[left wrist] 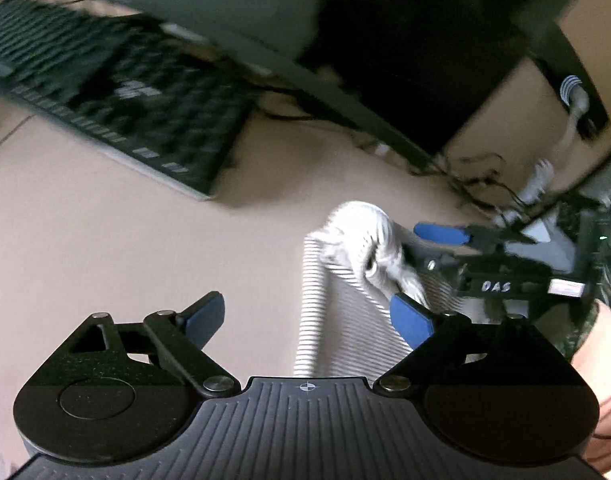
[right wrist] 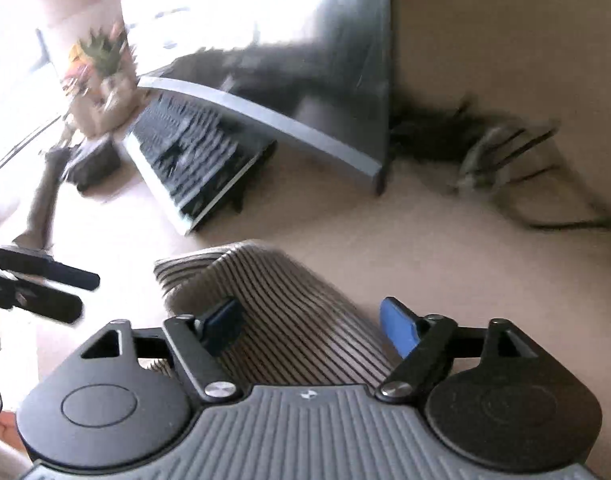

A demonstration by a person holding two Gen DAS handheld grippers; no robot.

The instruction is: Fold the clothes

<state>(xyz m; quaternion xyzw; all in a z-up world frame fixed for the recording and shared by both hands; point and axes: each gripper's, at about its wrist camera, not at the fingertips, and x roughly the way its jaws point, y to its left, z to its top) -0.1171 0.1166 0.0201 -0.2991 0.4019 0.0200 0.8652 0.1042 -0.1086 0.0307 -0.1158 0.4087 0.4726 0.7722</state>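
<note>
A grey-and-white finely striped knit garment (right wrist: 289,312) lies on the beige worktop (left wrist: 105,248), near the front edge and to the right of the black keyboard (left wrist: 105,92) that sits under the grey monitor (right wrist: 305,80). In the left wrist view its far end is bunched into a pale lump, while the near part lies flatter; the pictures are blurred by motion, so the exact outline of the folds is hard to tell.

The left gripper (left wrist: 309,320) stands wide apart with nothing between its blue-padded fingers (left wrist: 409,320); its right finger sits over the cloth's left portion and its left finger over bare worktop. The right gripper (right wrist: 311,326) is likewise spread wide and empty, hovering low over the near end of the garment, one finger to each side of the striped cloth. In the left wrist view the right gripper appears at the far right, next to the bunched end.

The step in hand looks like taking hold of the garment to square it up or fold it over. To do it well, each gripper probably should pinch a single clear edge or corner rather than the lump, since grabbing the bunch would likely carry creases into the fold. Both should close on matching points across the width, so the cloth lifts evenly. The knit seems soft and limp, so a low, slow carry with light tension between the two holds should keep the layer flat. The tangle of dark cables (right wrist: 505,152) at the far right is best kept away from.
</note>
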